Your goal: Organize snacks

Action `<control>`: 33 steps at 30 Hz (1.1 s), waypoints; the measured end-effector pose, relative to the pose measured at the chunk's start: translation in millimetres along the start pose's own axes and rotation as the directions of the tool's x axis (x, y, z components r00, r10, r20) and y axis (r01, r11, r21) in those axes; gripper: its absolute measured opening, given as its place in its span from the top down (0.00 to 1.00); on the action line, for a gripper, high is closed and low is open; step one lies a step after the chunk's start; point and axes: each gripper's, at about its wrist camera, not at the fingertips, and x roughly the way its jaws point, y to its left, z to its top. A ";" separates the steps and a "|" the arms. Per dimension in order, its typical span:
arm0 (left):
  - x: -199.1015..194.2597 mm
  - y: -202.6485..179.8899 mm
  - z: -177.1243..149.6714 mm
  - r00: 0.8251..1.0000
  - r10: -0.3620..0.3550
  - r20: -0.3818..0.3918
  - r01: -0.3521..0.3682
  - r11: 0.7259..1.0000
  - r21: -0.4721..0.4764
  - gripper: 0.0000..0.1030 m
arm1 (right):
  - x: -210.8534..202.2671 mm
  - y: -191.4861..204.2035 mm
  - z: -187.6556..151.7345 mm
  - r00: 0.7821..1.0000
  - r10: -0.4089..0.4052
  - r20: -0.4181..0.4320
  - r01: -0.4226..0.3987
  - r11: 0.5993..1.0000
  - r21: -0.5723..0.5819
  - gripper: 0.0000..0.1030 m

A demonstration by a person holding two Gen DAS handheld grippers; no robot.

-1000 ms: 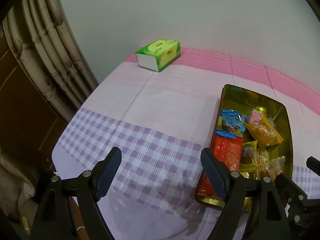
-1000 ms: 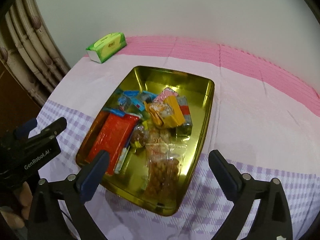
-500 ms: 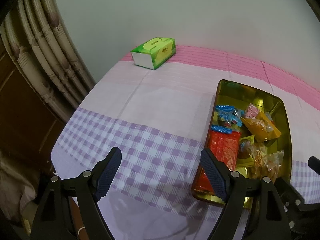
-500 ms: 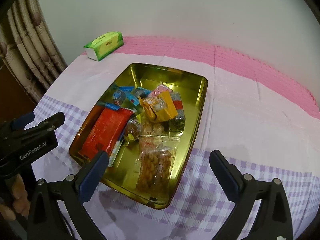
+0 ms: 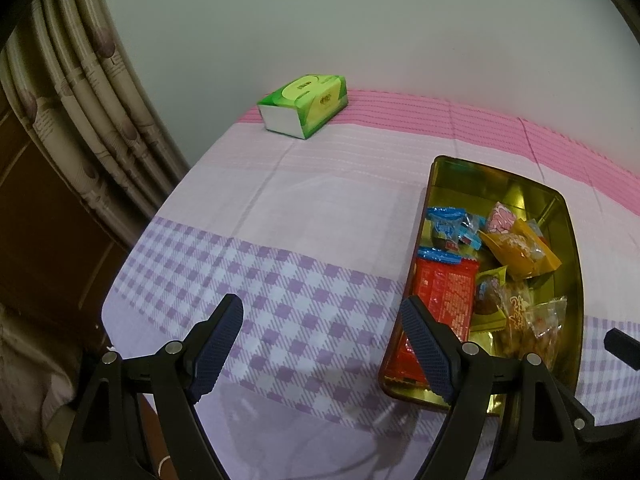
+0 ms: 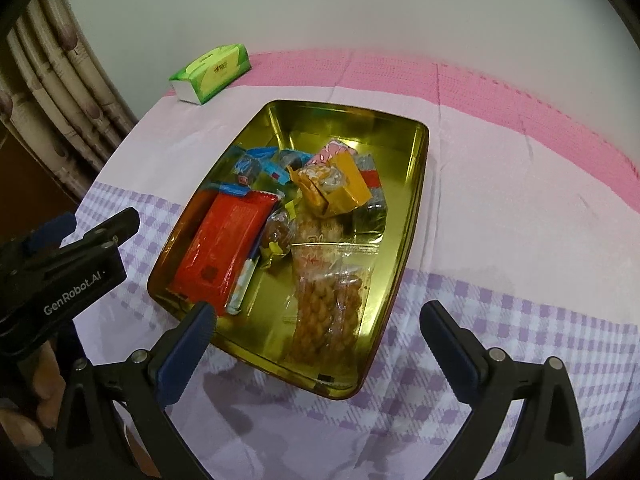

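Observation:
A gold metal tray (image 6: 416,184) (image 5: 570,240) sits on the checked tablecloth and holds several wrapped snacks. Among them are a red packet (image 6: 226,248) (image 5: 444,292), a clear bag of fried snacks (image 6: 328,308), a yellow-orange pack (image 6: 332,186) and blue wrapped sweets (image 6: 256,164). My right gripper (image 6: 316,320) hangs open above the tray's near end, with nothing between its fingers. My left gripper (image 5: 322,318) stands open over the cloth just left of the tray, empty. Its body also shows at the left edge of the right wrist view.
A green tissue pack (image 5: 306,104) (image 6: 212,72) lies at the table's far left corner by the wall. A curtain (image 5: 80,92) hangs to the left. The cloth (image 6: 520,208) right of the tray and the cloth left of it lie bare.
Both views have shifted slightly over the table; the tray sits a bit lower and nearer in the right wrist view. Both grippers stay open and the snacks have not moved.

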 end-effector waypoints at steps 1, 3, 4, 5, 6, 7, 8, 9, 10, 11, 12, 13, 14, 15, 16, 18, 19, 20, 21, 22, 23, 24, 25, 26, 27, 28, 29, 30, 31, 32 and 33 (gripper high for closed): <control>-0.1 -0.2 -0.1 1.000 -0.001 0.000 0.001 1.000 -0.001 0.21 | -0.2 -0.4 -0.1 1.000 0.002 -0.001 -0.002 1.000 0.001 0.02; -0.1 -0.8 -0.3 1.000 -0.002 0.001 0.002 1.000 0.000 0.21 | 0.3 -0.7 -0.3 1.000 0.002 -0.004 -0.002 1.000 0.001 0.02; 0.1 -1.0 -0.4 1.000 -0.003 0.000 0.003 1.000 0.000 0.21 | 0.6 -0.5 -0.4 1.000 0.001 -0.005 -0.001 1.000 0.000 0.02; 0.2 -1.8 -0.5 1.000 -0.004 0.000 0.004 1.000 0.003 0.21 | 1.1 -0.1 -0.5 1.000 0.002 -0.007 -0.002 1.000 -0.001 0.02; 0.2 -2.6 -0.4 1.000 -0.005 0.000 0.005 1.000 0.006 0.21 | 1.4 0.0 -0.7 1.000 0.004 -0.008 -0.004 1.000 -0.001 0.02; 0.2 -2.8 -0.6 1.000 -0.003 0.000 0.003 1.000 0.008 0.21 | 2.1 0.4 -0.9 1.000 0.003 -0.009 -0.003 1.000 -0.001 0.02; 0.0 -2.8 -0.7 1.000 -0.003 0.000 0.003 1.000 0.009 0.21 | 2.6 0.2 -1.3 1.000 0.004 -0.011 -0.004 1.000 -0.002 0.02; 0.1 -2.7 -0.8 1.000 -0.005 0.000 0.005 1.000 0.007 0.21 | 3.0 0.0 -1.8 1.000 0.005 -0.014 -0.005 1.000 -0.004 0.02; 0.3 -3.0 -0.9 1.000 -0.007 0.000 0.007 1.000 0.008 0.21 | 3.6 0.1 -2.0 1.000 0.005 -0.015 -0.005 1.000 -0.004 0.02; 0.4 -3.2 -0.6 1.000 -0.006 0.000 0.006 1.000 0.009 0.21 | 4.2 0.2 -2.4 1.000 0.005 -0.017 -0.005 1.000 -0.004 0.02; 0.6 -3.3 -0.7 1.000 -0.005 0.000 0.005 1.000 0.010 0.21 | 4.8 0.1 -2.7 1.000 0.004 -0.019 -0.004 1.000 -0.004 0.02; 0.6 -3.4 -0.7 1.000 -0.005 0.000 0.005 1.000 0.010 0.21 | 5.2 0.0 -2.9 1.000 0.003 -0.019 -0.003 1.000 -0.005 0.02; 0.5 -3.5 -0.6 1.000 -0.006 -0.001 0.006 1.000 0.009 0.21 | 5.4 0.0 -3.0 1.000 0.004 -0.021 -0.004 1.000 -0.004 0.02; 0.6 -3.6 -0.8 1.000 -0.006 -0.001 0.006 1.000 0.009 0.21 | 5.6 -0.5 -3.3 1.000 0.005 -0.022 -0.005 1.000 -0.003 0.02; 0.5 -3.8 -0.8 1.000 -0.005 0.000 0.005 1.000 0.009 0.21 | 6.2 -0.4 -3.3 1.000 0.005 -0.023 -0.005 1.000 -0.002 0.02; 0.6 -4.0 -0.7 1.000 -0.005 0.000 0.005 1.000 0.009 0.21 | 6.7 -0.9 -3.8 1.000 0.007 -0.025 -0.007 1.000 -0.002 0.02; 0.9 -4.2 -0.9 1.000 -0.004 -0.001 0.004 1.000 0.010 0.21 | 7.2 -0.9 -4.0 1.000 0.008 -0.027 -0.008 1.000 0.000 0.02; 0.6 -4.2 -0.8 1.000 -0.005 -0.001 0.005 1.000 0.009 0.21 | 7.6 -1.3 -4.0 1.000 0.010 -0.028 -0.010 1.000 0.002 0.02; 0.8 -4.3 -1.1 1.000 -0.004 -0.002 0.004 1.000 0.010 0.21 | 7.9 -1.7 -4.2 0.999 0.011 -0.030 -0.011 1.000 0.003 0.02; 0.7 -4.4 -0.9 1.000 -0.003 -0.001 0.003 1.000 0.008 0.21 | 8.2 -2.0 -4.4 0.999 0.012 -0.032 -0.012 1.000 0.004 0.02; 0.7 -4.4 -0.9 1.000 -0.004 -0.001 0.004 1.000 0.009 0.21 | 8.3 -2.1 -4.5 0.999 0.012 -0.032 -0.012 1.000 0.004 0.02; 0.9 -4.4 -1.3 1.000 -0.004 -0.002 0.004 1.000 0.009 0.21 | 8.3 -2.3 -4.6 0.999 0.012 -0.032 -0.012 1.000 0.004 0.02; 0.9 -4.4 -1.1 1.000 -0.004 -0.002 0.004 1.000 0.008 0.21 | 8.3 -2.4 -4.7 0.999 0.013 -0.034 -0.012 1.000 0.004 0.02; 0.9 -4.5 -1.0 1.000 -0.004 -0.001 0.004 1.000 0.009 0.21 | 8.6 -2.8 -4.8 0.999 0.014 -0.036 -0.014 1.000 0.005 0.02; 0.9 -4.6 -1.4 1.000 -0.005 -0.002 0.005 1.000 0.011 0.21 | 9.0 -3.0 -4.8 0.999 0.016 -0.037 -0.016 1.000 0.007 0.02; 1.0 -4.5 -1.4 1.000 -0.004 -0.002 0.004 1.000 0.011 0.21 | 9.5 -3.4 -4.5 0.999 0.017 -0.040 -0.017 1.000 0.008 0.02; 1.4 -4.6 -0.9 1.000 -0.005 -0.002 0.005 1.000 0.011 0.21 | 10.2 -3.3 -4.7 0.999 0.017 -0.043 -0.016 1.000 0.007 0.02; 1.4 -4.6 -0.9 1.000 -0.005 -0.003 0.005 1.000 0.011 0.21 | 10.6 -3.7 -4.8 0.999 0.018 -0.045 -0.017 1.000 0.007 0.02; 1.4 -4.6 -1.1 1.000 -0.005 -0.003 0.005 1.000 0.012 0.21 | 11.0 -3.7 -5.0 0.999 0.021 -0.047 -0.020 1.000 0.007 0.02; 1.4 -4.7 -1.0 1.000 -0.004 -0.002 0.004 1.000 0.011 0.21 | 11.3 -3.6 -5.1 0.999 0.023 -0.049 -0.023 1.000 0.007 0.02; 1.5 -4.8 -1.5 1.000 -0.005 -0.002 0.005 1.000 0.011 0.21 | 11.3 -3.4 -5.4 0.998 0.025 -0.050 -0.025 1.000 0.007 0.02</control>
